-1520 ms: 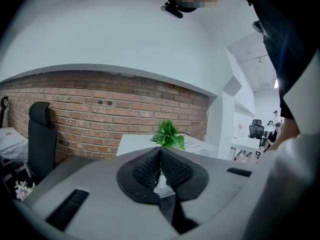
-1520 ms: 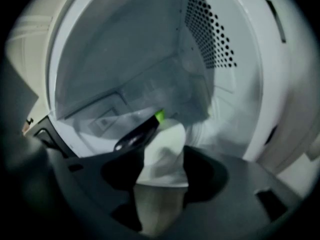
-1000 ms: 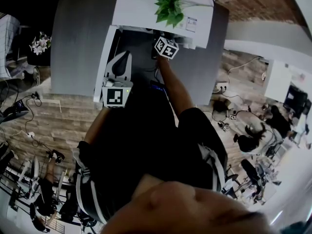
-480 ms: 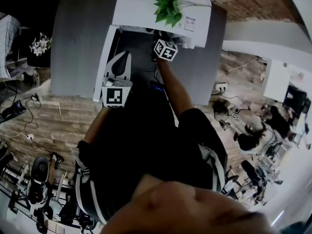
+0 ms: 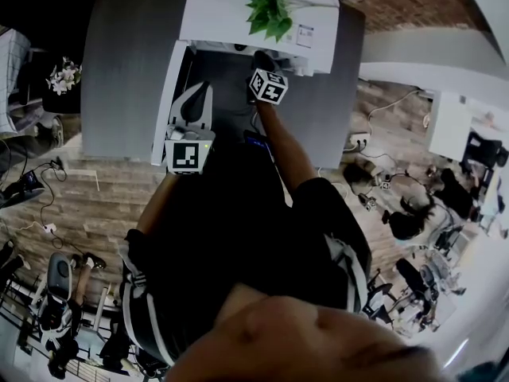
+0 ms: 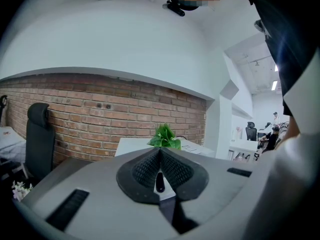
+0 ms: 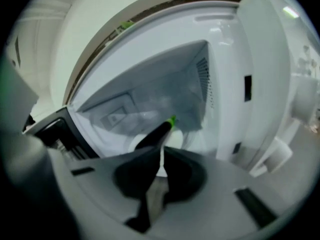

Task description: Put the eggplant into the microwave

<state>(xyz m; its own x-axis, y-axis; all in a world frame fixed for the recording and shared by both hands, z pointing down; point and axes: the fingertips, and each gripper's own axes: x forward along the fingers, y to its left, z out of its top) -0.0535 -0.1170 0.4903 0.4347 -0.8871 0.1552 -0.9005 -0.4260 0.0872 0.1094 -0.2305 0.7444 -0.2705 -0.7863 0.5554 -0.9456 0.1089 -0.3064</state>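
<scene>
Inside the microwave (image 7: 220,59), on the round white plate (image 7: 176,140), the eggplant (image 7: 159,131) is seen lying, dark with a green tip. It is just past the tips of the right gripper (image 7: 161,154). The jaws of that gripper have just been closing and are now almost together, with only a thin gap left. Nothing is held between them; the eggplant is out in front of them and not pinched. Whether it brushes the jaw tips cannot be told, as the picture is blurry there. So the main job looks done: the eggplant has been put in and let go.

The left gripper (image 6: 160,151) is held near the end of the door (image 5: 169,102). Its jaws are pressed together and nothing is gripped.

From the head view, the door is seen swung wide open at the left, and the right gripper is up at the mouth of the microwave. Only a little seems to be left: the right gripper has to be pulled out. The door may be shut after that, though this is not asked for by the task.
</scene>
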